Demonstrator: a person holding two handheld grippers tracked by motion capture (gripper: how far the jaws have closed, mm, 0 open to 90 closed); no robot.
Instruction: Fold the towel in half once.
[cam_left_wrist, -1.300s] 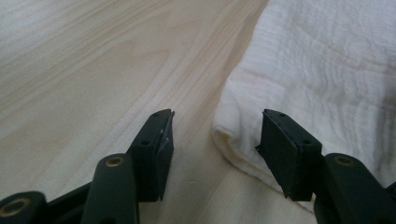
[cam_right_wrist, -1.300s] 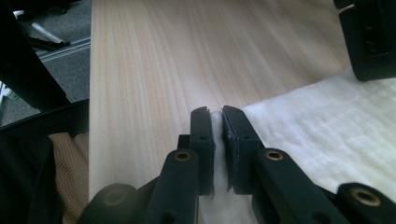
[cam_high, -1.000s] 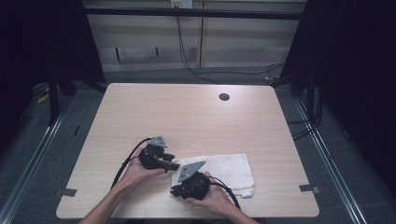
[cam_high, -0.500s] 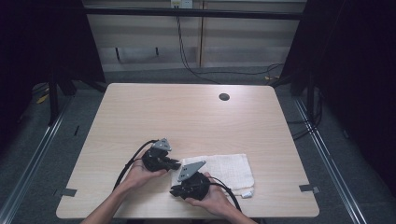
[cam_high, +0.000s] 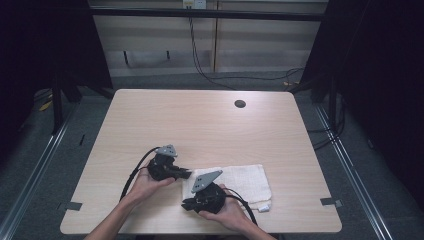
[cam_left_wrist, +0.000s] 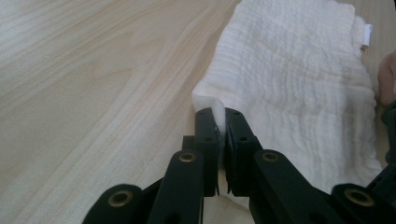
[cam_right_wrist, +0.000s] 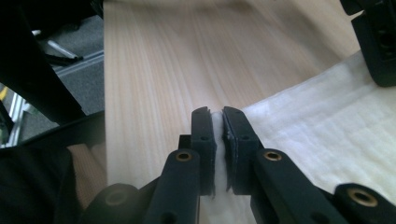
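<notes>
A white folded towel (cam_high: 245, 180) lies on the wooden table (cam_high: 200, 125) near its front edge. My left gripper (cam_high: 187, 175) is at the towel's left edge, on the far corner. In the left gripper view its jaws (cam_left_wrist: 219, 116) are shut on a pinched fold of the towel (cam_left_wrist: 289, 70). My right gripper (cam_high: 186, 205) is at the near left corner. Its jaws (cam_right_wrist: 218, 116) are shut on the edge of the towel (cam_right_wrist: 327, 130), with white cloth showing between the pads. Both grippers sit low on the table.
A dark round hole (cam_high: 240, 104) sits in the tabletop at the far right. The towel carries a small label (cam_high: 265, 205) at its near right corner. Black cables trail from both grippers toward the front edge. Dark frame posts and floor rails surround the table.
The left hand has shifted slightly at the towel's left edge. The right hand has kept still on the near corner.
</notes>
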